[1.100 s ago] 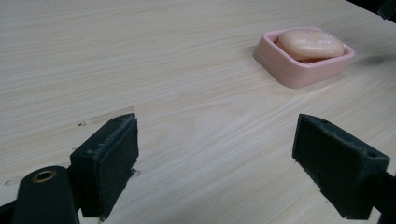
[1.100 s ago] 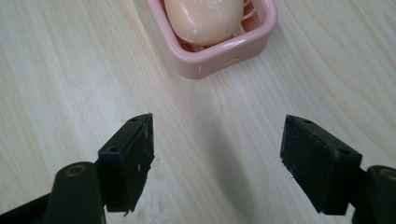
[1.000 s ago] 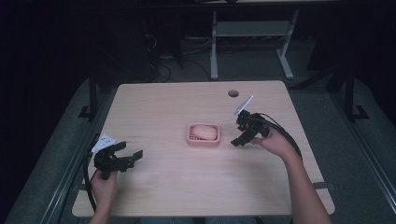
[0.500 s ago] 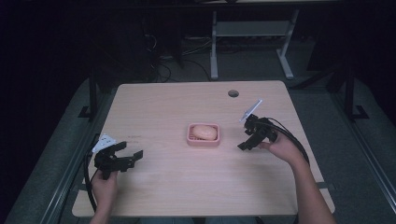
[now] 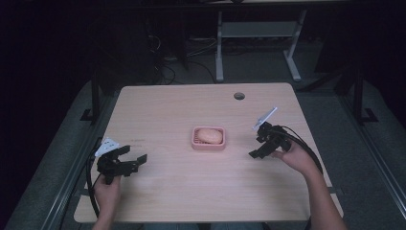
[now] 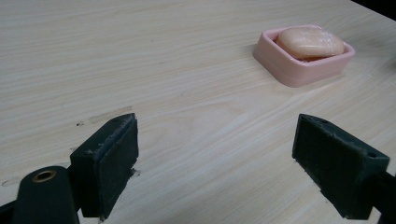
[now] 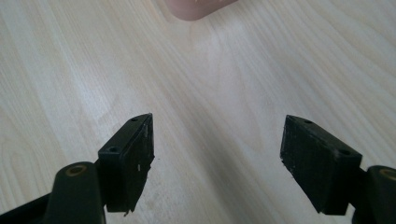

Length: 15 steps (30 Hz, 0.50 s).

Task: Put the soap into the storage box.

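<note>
A pale bar of soap (image 5: 209, 136) lies in a pink dish (image 5: 208, 144) near the middle of the wooden surface (image 5: 191, 191), resting inside the raised rim and standing a little above it. The right tool (image 5: 261, 146) hovers just right of the dish with its jaws spread wide and nothing between them; in the right gripper view a corner of the dish (image 7: 198, 8) shows at the far edge, beyond the pads. The left tool (image 5: 130, 159) sits well apart at the near left, likewise gaping and empty, and from the left gripper view the dish (image 6: 303, 65) and soap (image 6: 310, 42) lie far off to its right. The soap looks firm but probably slick, with rounded edges, so a grip across its shorter sides, low on the part standing above the rim, seems safest; squeezing near the top could let it squirt out. The dish looks like light, stiff plastic and would likely slide or tip if nudged, so a pad against its wall could steady it. There is plenty of bare surface all round the dish; a round cable hole (image 5: 239, 96) sits far right near the back edge, well apart from the work, and the right tool is not far from the right edge.
</note>
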{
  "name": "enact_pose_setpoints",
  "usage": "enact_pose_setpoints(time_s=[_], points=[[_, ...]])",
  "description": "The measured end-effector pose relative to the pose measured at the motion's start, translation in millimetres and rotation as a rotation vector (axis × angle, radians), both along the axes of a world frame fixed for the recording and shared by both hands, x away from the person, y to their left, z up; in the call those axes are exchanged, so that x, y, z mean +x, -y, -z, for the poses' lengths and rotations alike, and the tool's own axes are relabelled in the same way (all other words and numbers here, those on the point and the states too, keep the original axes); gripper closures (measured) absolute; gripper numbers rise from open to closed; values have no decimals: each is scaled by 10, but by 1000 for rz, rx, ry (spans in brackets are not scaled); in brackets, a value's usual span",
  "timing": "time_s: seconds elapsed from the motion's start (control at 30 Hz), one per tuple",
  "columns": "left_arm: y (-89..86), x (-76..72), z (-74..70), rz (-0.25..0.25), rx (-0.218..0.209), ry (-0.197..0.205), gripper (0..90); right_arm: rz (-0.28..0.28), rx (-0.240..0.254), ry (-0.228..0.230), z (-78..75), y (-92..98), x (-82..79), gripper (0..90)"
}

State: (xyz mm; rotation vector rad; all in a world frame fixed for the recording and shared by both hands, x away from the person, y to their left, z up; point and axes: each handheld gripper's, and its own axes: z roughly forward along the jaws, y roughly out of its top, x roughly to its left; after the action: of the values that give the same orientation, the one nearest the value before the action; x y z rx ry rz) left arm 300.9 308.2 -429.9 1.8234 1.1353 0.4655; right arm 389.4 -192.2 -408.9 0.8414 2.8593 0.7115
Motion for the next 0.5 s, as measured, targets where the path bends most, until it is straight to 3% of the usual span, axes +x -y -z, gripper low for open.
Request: enact_pose_setpoints(time_s=[0.5], points=[[2,4,4,8,13,-3,142,19,5,1,66,164,-185,253]])
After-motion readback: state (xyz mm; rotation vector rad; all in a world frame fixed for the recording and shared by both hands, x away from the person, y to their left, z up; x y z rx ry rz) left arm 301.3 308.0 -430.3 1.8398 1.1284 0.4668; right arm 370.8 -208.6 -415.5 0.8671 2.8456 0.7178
